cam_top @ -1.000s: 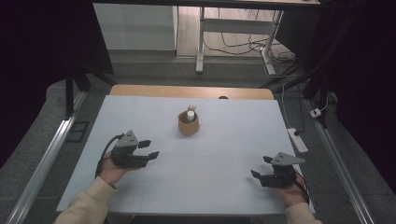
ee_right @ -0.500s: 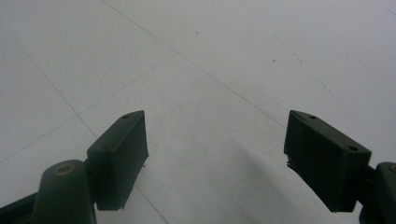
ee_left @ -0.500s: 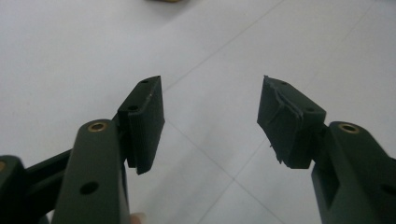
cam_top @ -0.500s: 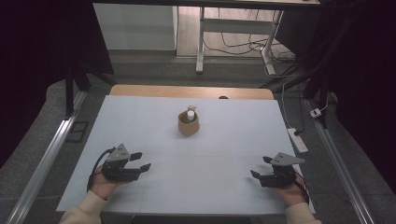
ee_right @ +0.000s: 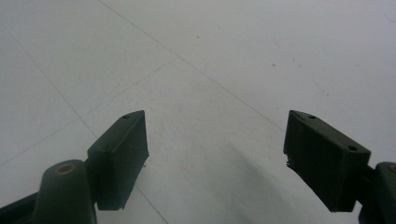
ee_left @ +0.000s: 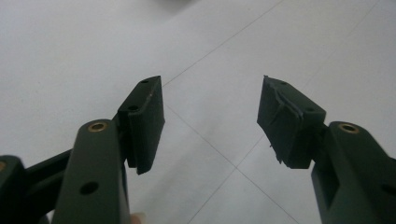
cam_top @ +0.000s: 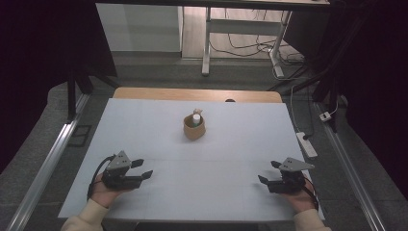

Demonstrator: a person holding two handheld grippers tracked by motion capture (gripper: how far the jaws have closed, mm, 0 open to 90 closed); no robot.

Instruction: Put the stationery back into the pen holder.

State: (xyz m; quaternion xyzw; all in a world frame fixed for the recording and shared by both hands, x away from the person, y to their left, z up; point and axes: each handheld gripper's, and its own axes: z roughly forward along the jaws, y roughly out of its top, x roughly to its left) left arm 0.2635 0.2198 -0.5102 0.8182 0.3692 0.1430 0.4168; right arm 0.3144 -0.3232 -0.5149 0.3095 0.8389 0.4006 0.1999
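Tan cup (cam_top: 194,130), white table (cam_top: 159,120)

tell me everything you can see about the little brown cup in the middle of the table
The brown cup is small, round and squat, tan like clay or wood, standing upright on the white table near its centre, toward the far side. A small white bottle with a darker band stands inside it, poking above the rim. Nothing else touches it; both hand-held grippers are far off near the front edge.

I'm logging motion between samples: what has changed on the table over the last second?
The left hand-held gripper drew back toward the person's edge of the table, jaws open, holding nothing. The right hand-held gripper stayed put, open. The brown cup with the small bottle did not move.
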